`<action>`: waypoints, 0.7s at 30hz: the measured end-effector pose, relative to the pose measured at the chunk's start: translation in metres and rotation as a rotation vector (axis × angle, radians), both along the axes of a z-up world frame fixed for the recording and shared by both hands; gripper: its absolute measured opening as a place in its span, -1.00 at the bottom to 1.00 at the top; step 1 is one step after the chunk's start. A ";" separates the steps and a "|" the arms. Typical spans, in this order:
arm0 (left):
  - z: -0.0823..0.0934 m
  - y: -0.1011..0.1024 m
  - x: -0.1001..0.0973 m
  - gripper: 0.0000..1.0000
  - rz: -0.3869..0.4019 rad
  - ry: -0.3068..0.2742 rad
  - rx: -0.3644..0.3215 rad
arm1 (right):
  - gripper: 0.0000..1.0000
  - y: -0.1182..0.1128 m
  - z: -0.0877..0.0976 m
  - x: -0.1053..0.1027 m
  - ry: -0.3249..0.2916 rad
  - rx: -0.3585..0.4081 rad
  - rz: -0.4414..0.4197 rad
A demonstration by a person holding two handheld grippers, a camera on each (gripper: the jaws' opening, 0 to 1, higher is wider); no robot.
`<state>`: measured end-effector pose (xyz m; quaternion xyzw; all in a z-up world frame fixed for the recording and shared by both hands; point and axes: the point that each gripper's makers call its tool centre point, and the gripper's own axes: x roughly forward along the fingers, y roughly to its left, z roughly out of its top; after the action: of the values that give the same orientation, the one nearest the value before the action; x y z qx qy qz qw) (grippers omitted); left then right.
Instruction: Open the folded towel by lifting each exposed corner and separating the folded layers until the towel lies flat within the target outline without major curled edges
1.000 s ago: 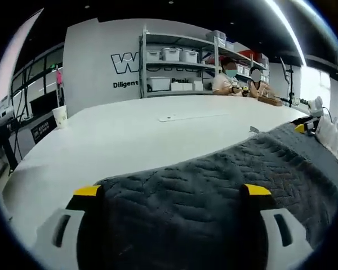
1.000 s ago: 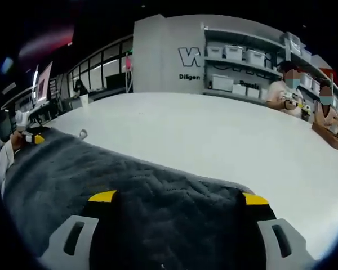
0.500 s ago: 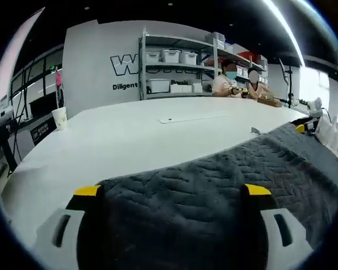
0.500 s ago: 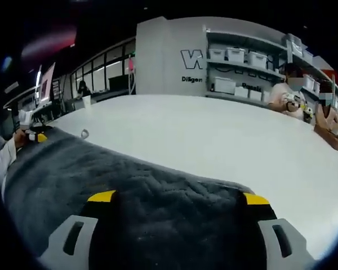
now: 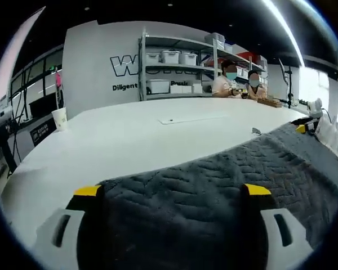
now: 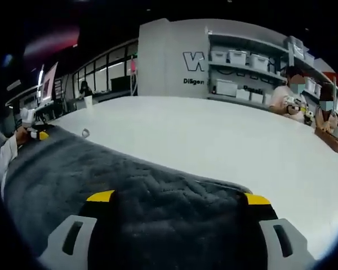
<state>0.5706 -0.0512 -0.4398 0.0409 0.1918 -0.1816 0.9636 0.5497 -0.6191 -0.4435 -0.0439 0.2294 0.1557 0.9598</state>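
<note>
Indoor light bright, from overhead; ceiling strip light (image 5: 287,28) blown out in left gripper view. White table (image 5: 129,135) washes pale, near glare, faint shadows. Grey towel (image 6: 129,191) dark, quilting soft and slightly blurred in right gripper view. Straight lines bow toward edges. Shelves (image 5: 174,62) reasonably sharp.
</note>
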 end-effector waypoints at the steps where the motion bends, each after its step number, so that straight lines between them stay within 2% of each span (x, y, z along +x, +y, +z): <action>1: 0.000 0.000 0.000 0.98 0.000 0.000 0.000 | 0.76 -0.001 0.000 0.000 -0.001 0.000 0.001; 21: 0.000 0.000 0.002 0.97 -0.003 -0.006 -0.001 | 0.63 -0.004 0.001 -0.002 -0.029 0.015 0.025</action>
<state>0.5723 -0.0508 -0.4394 0.0411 0.1888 -0.1829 0.9640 0.5478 -0.6235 -0.4423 -0.0419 0.2138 0.1686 0.9613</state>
